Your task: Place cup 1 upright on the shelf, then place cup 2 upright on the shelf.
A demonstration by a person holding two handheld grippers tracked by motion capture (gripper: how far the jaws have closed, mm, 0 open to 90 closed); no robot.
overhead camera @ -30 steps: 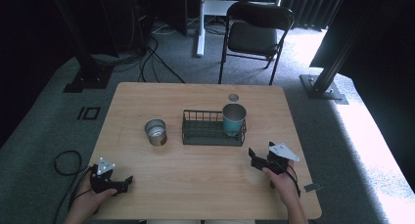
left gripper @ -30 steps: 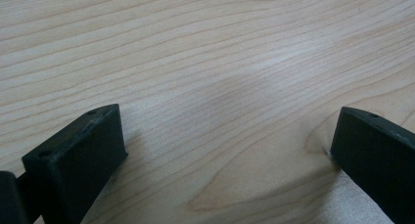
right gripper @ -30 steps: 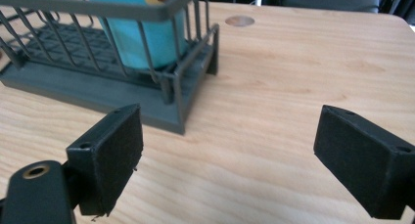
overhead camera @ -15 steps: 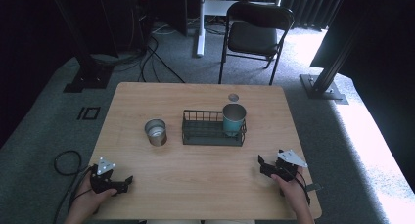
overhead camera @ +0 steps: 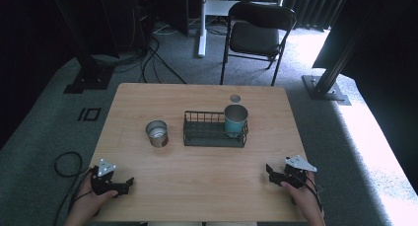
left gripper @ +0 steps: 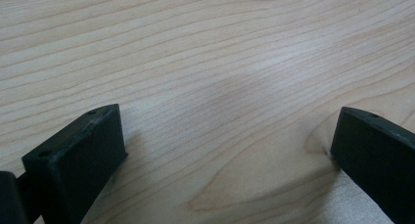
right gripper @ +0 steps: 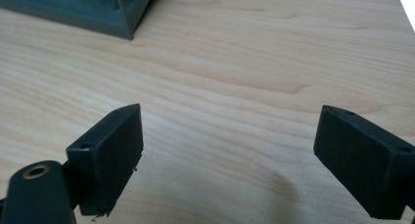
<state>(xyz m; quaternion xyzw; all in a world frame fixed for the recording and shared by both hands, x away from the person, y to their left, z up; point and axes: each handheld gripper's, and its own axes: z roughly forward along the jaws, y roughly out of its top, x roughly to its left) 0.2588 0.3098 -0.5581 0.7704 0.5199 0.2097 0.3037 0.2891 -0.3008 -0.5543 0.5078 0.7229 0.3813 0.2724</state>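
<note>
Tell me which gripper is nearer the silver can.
Left. The left gripper sits near the table's front edge, just below-left of the silver can; the right gripper is across the table, beyond the wire basket.

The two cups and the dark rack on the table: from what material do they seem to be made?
The silver cylindrical cup left of the rack looks like bare metal: grey, with a bright glint inside. The teal cup standing in the rack has a matte coloured wall and a paler rim, perhaps painted metal or plastic. The dark rectangular rack looks like thin wire, coated dark, with a solid matte base edge.
</note>
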